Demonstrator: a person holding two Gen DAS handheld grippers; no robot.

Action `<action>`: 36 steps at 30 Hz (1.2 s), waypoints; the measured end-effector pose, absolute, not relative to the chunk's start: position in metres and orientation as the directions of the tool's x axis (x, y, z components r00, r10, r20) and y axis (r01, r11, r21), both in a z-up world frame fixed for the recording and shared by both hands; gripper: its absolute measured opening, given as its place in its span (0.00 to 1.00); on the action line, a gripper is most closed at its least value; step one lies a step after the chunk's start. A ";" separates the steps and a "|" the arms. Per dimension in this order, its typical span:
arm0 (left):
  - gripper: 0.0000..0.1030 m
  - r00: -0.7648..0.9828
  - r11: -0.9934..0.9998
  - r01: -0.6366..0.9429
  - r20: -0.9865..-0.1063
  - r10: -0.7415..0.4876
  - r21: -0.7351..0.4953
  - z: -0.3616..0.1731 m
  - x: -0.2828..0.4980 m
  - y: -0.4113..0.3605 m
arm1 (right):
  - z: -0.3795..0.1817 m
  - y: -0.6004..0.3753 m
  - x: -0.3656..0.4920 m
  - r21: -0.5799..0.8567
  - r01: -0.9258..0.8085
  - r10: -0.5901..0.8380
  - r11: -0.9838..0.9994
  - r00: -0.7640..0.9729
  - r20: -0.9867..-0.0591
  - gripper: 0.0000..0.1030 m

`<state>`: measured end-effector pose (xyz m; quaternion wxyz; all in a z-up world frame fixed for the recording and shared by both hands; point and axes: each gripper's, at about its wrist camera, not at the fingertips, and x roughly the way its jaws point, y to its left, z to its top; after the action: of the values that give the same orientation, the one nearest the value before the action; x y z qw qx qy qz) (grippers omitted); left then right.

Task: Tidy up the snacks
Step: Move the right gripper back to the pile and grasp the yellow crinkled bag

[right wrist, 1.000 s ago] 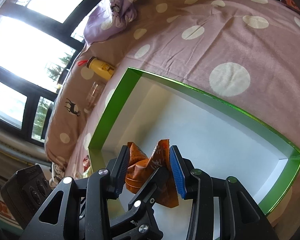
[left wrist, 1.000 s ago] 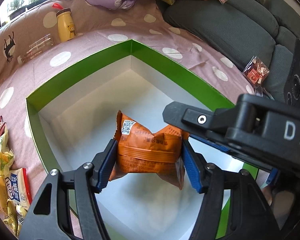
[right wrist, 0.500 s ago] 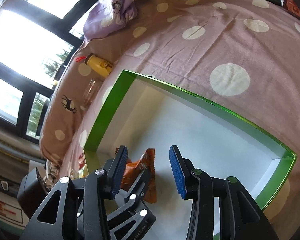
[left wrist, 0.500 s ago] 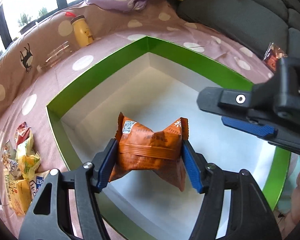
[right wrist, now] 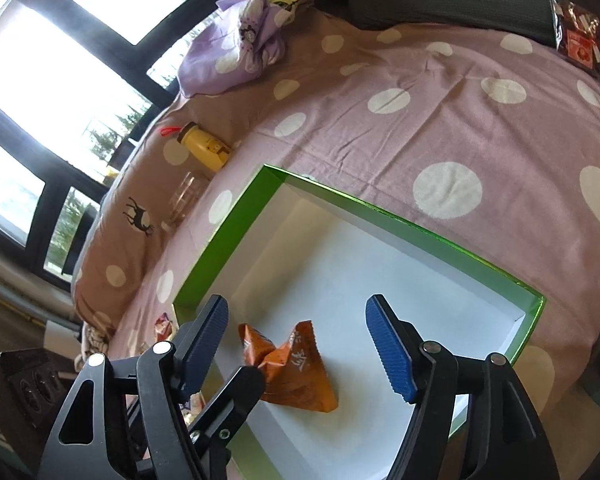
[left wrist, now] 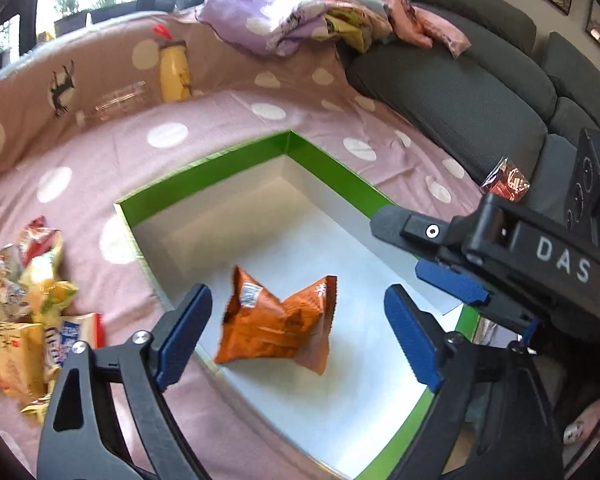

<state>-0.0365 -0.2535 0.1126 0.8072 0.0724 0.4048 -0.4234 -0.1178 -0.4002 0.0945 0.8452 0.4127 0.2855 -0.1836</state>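
- The left gripper (left wrist: 296, 334), black with ribbed blue pads, has its jaws spread wide; they have just been opening, and neither pad touches the packet that lies in the gap ahead of them.
- The crinkled orange foil snack packet (left wrist: 278, 322) lies on the white floor of the box, just beyond the left fingertips, free of both tools.
- The right gripper (right wrist: 298, 346) has also just been opening; its blue pads stand apart, with the same orange packet (right wrist: 296, 376) just beyond them and nearer the left pad, untouched.
- The shallow cardboard box with glossy green walls and white inside (left wrist: 236, 160) spreads out under and ahead of both grippers, on a pink bedspread with white dots (right wrist: 440, 112).
- Left of the left gripper, outside the box, sits a heap of yellow and white snack packets (left wrist: 28, 312).
- Further off beyond the box stand a yellow bottle with a red strap (right wrist: 204, 146) and a clear glass jar (left wrist: 120, 100) lying beside it.
- To the far right, a small red wrapped snack (left wrist: 508, 182) rests against a grey sofa cushion (left wrist: 452, 108).
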 end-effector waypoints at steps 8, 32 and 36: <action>0.97 0.467 0.770 0.594 -0.679 -0.567 -0.234 0.132 -0.029 -0.163 | 0.118 -0.351 -0.097 0.589 0.406 -0.013 0.698 0.830 -0.557 0.87; 0.99 0.584 0.945 0.060 -0.756 -0.295 -0.322 0.069 0.018 0.011 | 0.077 -0.213 -0.011 0.478 0.209 0.239 0.853 0.657 -0.715 0.89; 0.99 0.535 0.943 0.108 -0.781 -0.322 -0.315 0.061 0.018 -0.001 | 0.066 -0.216 -0.008 0.521 0.218 0.288 0.825 0.631 -0.720 0.89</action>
<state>0.0177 -0.0009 0.0613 0.8683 -0.1152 0.4663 -0.1238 -0.0084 -0.2164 0.0655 0.8536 0.2947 0.4290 0.0205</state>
